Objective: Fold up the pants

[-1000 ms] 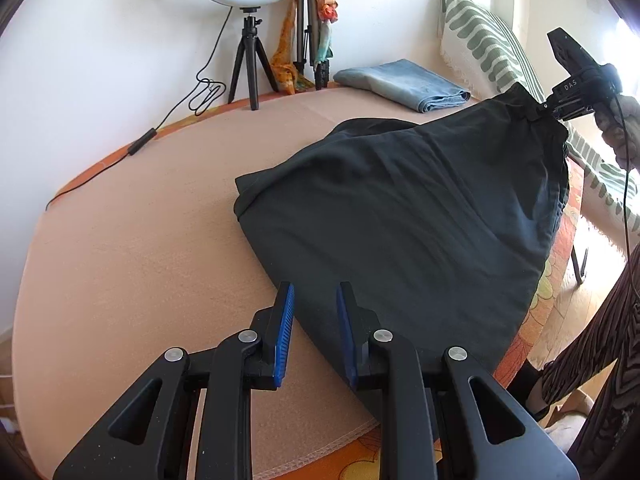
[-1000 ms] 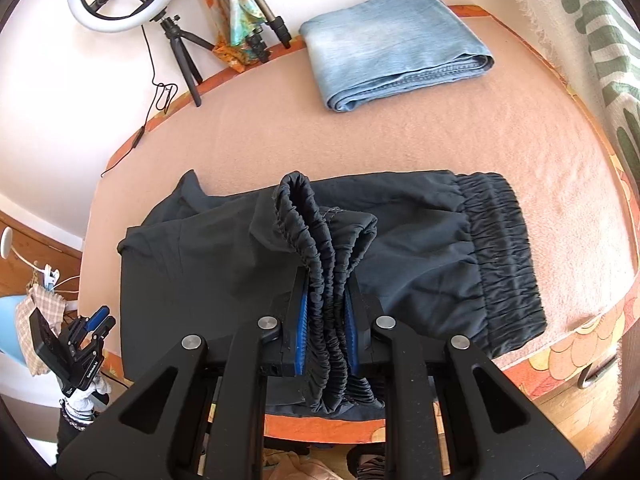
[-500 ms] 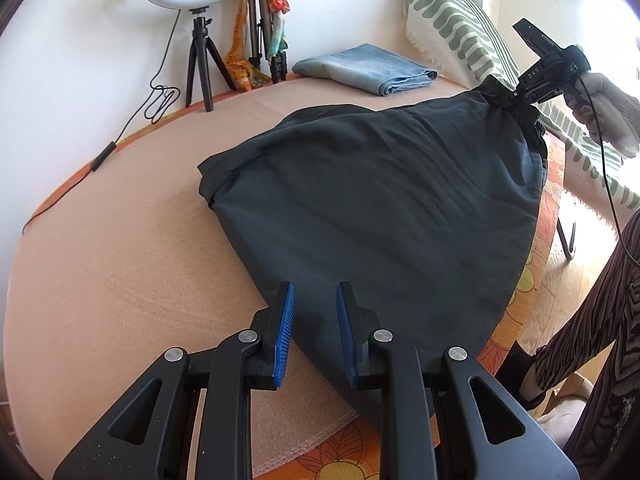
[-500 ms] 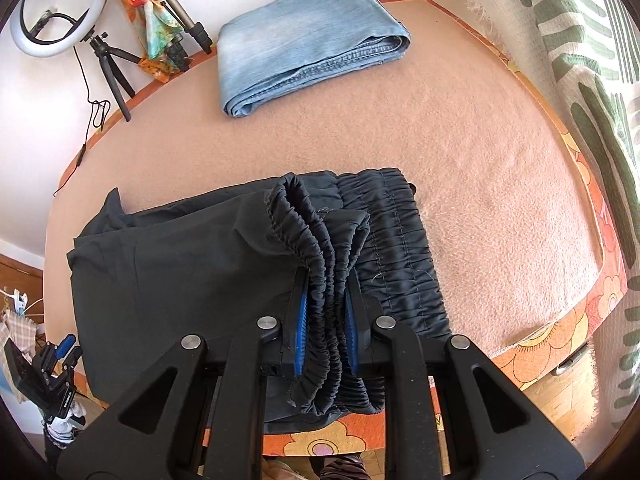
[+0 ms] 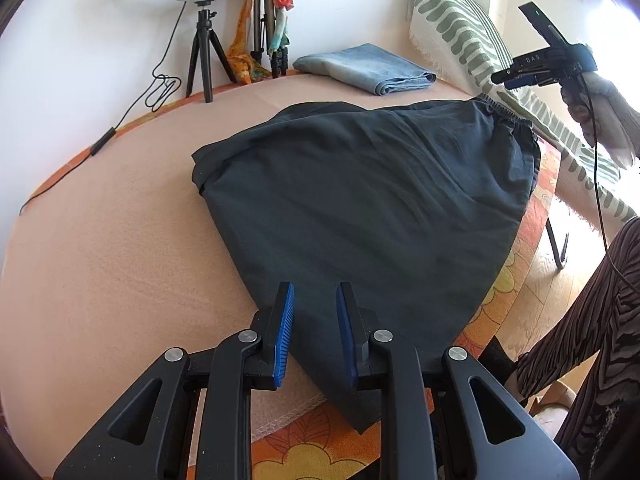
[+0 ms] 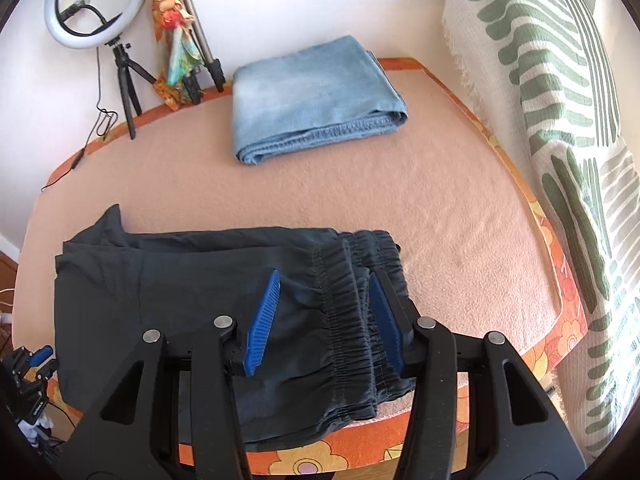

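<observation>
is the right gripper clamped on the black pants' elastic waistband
No, the right gripper is open, with the black pants' elastic waistband lying flat beneath its spread jaws.

My left black two-finger gripper with blue ribbed pads [image 5: 314, 330] points forward and slightly down, its jaws parted with nothing between them. My right black gripper with the same blue pads [image 6: 324, 320] is tilted downward, jaws spread wide and gripping nothing. From the left wrist view, my right hand [image 5: 596, 108] holds its handle aloft.
</observation>
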A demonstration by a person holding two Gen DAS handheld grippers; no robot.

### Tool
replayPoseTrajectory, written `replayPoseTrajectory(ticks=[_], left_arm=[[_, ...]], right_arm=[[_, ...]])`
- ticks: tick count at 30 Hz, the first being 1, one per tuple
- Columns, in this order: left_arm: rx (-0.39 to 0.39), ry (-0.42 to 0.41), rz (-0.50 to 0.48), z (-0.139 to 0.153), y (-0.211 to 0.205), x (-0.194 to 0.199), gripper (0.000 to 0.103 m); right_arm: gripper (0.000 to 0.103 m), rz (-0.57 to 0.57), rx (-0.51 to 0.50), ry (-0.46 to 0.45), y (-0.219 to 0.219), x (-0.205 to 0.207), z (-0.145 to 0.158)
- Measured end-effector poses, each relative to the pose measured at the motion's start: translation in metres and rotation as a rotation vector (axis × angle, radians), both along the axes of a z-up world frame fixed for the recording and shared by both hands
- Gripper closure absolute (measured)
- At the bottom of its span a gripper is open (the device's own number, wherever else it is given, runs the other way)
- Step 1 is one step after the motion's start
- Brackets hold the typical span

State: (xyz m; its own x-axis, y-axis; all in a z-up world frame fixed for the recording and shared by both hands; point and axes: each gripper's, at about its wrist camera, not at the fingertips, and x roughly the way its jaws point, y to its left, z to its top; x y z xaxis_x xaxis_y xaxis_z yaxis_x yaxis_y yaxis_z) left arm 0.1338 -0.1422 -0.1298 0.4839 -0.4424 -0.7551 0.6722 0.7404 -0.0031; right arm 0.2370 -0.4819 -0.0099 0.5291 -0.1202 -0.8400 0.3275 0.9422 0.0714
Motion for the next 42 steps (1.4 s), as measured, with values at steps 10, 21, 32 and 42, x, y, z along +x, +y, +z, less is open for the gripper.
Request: replayPoseTrajectory(ticks=[10, 21, 32, 42], left_arm=[[0.014, 0.018, -0.023, -0.018, -0.004, -0.004, 0.083], [-0.170, 0.125, 0.150, -0.021, 0.025, 0.033, 0.071], [-0.278, 0.197, 0.221, -0.024, 0.042, 0.055, 0.071], [-0.283, 0.201, 0.209, -0.023, 0.043, 0.057, 0.071]], right_arm=[[0.053, 0.404, 0.095, -0.046, 0.138, 0.075, 0.018], [0.053, 0.804, 0.073, 0.051, 0.301, 0.154, -0.015], [0.053, 1.011, -0.098, 0.388, 0.408, 0.210, -0.088], [0.092, 1.043, -0.218, 0.528, 0.417, 0.211, -0.118]])
